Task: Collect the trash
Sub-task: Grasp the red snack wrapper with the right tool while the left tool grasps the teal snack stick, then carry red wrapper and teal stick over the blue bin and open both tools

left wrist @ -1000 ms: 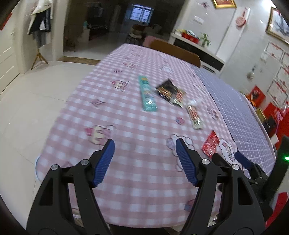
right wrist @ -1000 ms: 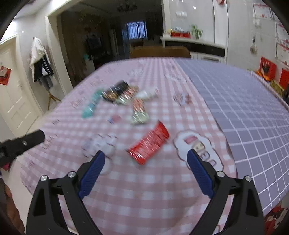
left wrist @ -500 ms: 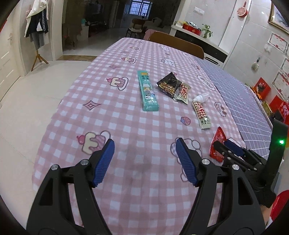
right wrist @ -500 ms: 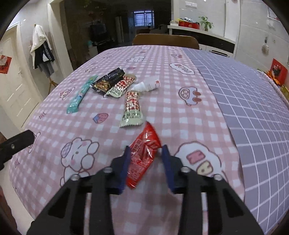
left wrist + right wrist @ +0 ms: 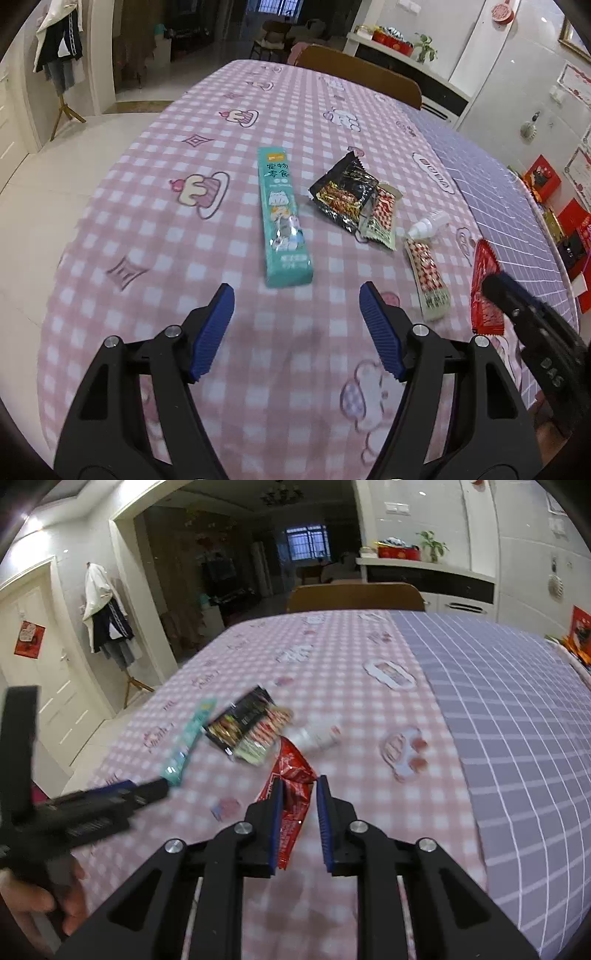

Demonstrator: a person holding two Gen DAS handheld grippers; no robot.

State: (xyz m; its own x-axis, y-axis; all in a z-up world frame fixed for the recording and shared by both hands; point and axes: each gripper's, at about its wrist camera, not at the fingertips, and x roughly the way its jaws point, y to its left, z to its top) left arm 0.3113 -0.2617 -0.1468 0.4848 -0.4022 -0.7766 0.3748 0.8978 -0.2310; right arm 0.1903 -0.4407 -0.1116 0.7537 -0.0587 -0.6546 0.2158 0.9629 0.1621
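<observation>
Nearest, the right gripper [image 5: 298,788] has just been closing and now pinches a red wrapper [image 5: 293,775], light, crinkly, slippery film best held mid-length. The left gripper [image 5: 297,297] gapes empty; at its twelve o'clock lies a stiff teal packet [image 5: 282,218] on the checked table [image 5: 166,229], other wrappers [image 5: 351,195] at two o'clock.

Right wrist view smears the black snack packet [image 5: 242,722]; lower left, a hand [image 5: 48,897] cut off by the edge.

Left tongs [image 5: 297,301] gape; right tongs [image 5: 298,788] just closed, gripping.
</observation>
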